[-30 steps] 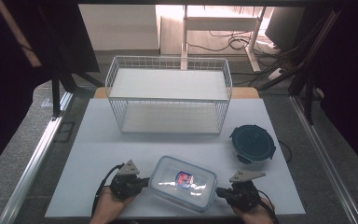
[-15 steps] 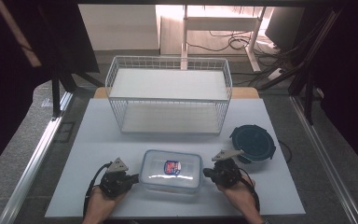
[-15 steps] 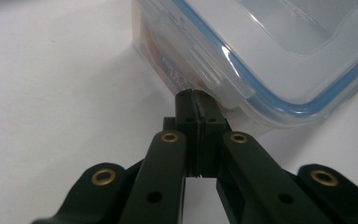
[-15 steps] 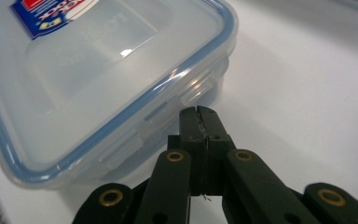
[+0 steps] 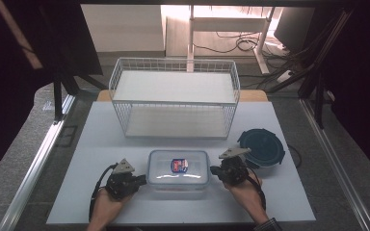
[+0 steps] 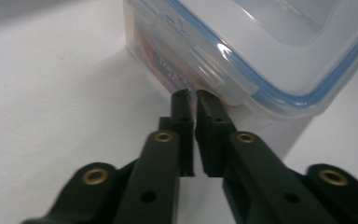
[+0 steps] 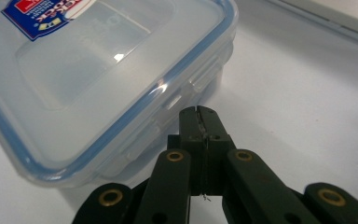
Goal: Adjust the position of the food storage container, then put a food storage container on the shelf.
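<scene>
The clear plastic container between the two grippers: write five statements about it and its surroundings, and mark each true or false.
1. The clear plastic container has its lid on. True.
2. It sits inside the wire basket. False: it stands on the white table, in front of the basket.
3. The left gripper is at one short end of it and the right gripper at the other. True.
4. The right gripper's fingers are spread wide. False: they are pressed together.
5. The dark round container is stacked on top of it. False: it stands on the table, to its right.
</scene>
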Available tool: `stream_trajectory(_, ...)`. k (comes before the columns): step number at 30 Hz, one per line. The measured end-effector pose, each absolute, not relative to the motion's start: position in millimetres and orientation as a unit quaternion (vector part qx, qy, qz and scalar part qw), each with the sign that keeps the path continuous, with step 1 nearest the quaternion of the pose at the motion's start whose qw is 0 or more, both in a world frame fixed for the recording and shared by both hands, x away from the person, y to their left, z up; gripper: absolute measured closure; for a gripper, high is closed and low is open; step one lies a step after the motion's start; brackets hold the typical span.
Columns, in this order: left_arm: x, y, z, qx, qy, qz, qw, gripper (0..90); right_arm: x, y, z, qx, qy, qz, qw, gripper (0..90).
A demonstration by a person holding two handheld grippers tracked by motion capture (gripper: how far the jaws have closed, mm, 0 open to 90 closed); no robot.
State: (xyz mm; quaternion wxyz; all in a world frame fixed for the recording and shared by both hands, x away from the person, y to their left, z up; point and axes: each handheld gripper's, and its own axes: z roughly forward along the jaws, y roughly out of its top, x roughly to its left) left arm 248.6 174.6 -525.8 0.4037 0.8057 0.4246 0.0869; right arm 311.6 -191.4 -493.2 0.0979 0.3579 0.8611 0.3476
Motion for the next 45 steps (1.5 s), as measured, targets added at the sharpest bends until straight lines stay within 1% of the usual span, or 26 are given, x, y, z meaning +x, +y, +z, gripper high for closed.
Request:
stream_trajectory(1,247.3,176.7,-525.2,0.805,0.425,0.087,0.405,74.9,308.4,-194.9,-491.1,0.355,0.860,0.349,0.110,88.7)
stream_trajectory(3,244.0,180.8,-523.6,0.802,0.424,0.089,0.410,66.9,307.3,-197.0,-490.4,0.354,0.859,0.352,0.114,87.8)
stream_trajectory(4,241.3,183.6,-522.5,0.802,0.422,0.092,0.412,66.9,305.5,-200.3,-489.2,0.353,0.857,0.356,0.117,86.0)
stream_trajectory(8,233.3,191.1,-522.3,0.806,0.420,0.111,0.402,48.5,295.4,-214.6,-484.9,0.354,0.849,0.372,0.122,78.1)
stream_trajectory(9,231.6,193.2,-522.7,0.806,0.422,0.109,0.401,39.0,289.5,-219.4,-482.8,0.352,0.847,0.378,0.125,71.0)
stream_trajectory(10,230.6,194.9,-523.1,0.806,0.421,0.107,0.401,39.0,289.5,-219.4,-482.8,0.352,0.847,0.378,0.125,71.0)
stream_trajectory(11,228.3,197.4,-523.6,0.805,0.424,0.103,0.401,36.1,287.5,-221.0,-481.9,0.351,0.847,0.378,0.127,67.5)
stream_trajectory(13,225.2,200.8,-524.4,0.804,0.426,0.098,0.403,28.2,282.2,-223.7,-480.4,0.349,0.844,0.386,0.127,58.0)
stream_trajectory(14,223.6,202.5,-524.7,0.804,0.425,0.096,0.404,26.1,280.1,-224.8,-480.0,0.347,0.844,0.388,0.127,53.8)
stream_trajectory(15,222.3,203.2,-524.9,0.803,0.426,0.095,0.406,23.9,277.6,-225.8,-480.3,0.344,0.845,0.391,0.126,47.6)
stream_trajectory(18,217.1,205.2,-524.5,0.801,0.421,0.094,0.415,18.8,271.4,-228.2,-482.5,0.340,0.845,0.394,0.126,36.9)
stream_trajectory(20,213.5,205.7,-524.3,0.801,0.418,0.096,0.416,11.6,267.1,-231.1,-482.9,0.339,0.843,0.398,0.124,29.2)
stream_trajectory(21,211.1,206.0,-524.6,0.803,0.416,0.098,0.416,9.7,265.5,-232.3,-482.9,0.340,0.841,0.401,0.123,26.2)
stream_trajectory(23,208.7,207.4,-525.8,0.801,0.418,0.099,0.417,7.1,261.0,-236.1,-483.7,0.338,0.837,0.414,0.122,18.5)
stream_trajectory(25,207.9,209.7,-528.2,0.798,0.422,0.094,0.421,6.6,258.0,-238.3,-485.3,0.334,0.837,0.415,0.124,13.0)
stream_trajectory(26,208.0,211.1,-529.7,0.796,0.424,0.092,0.421,6.6,255.7,-239.1,-487.1,0.332,0.838,0.412,0.132,10.1)
stream_trajectory(30,209.2,216.7,-532.6,0.789,0.426,0.093,0.433,5.6,251.7,-241.4,-492.4,0.322,0.846,0.402,0.138,3.7)
stream_trajectory(35,209.9,219.5,-533.9,0.786,0.426,0.101,0.437,4.5,252.0,-244.3,-494.3,0.320,0.842,0.413,0.135,1.1)
stream_trajectory(45,210.7,217.8,-533.9,0.786,0.425,0.102,0.437,5.1,252.7,-244.0,-495.1,0.324,0.841,0.411,0.137,1.0)
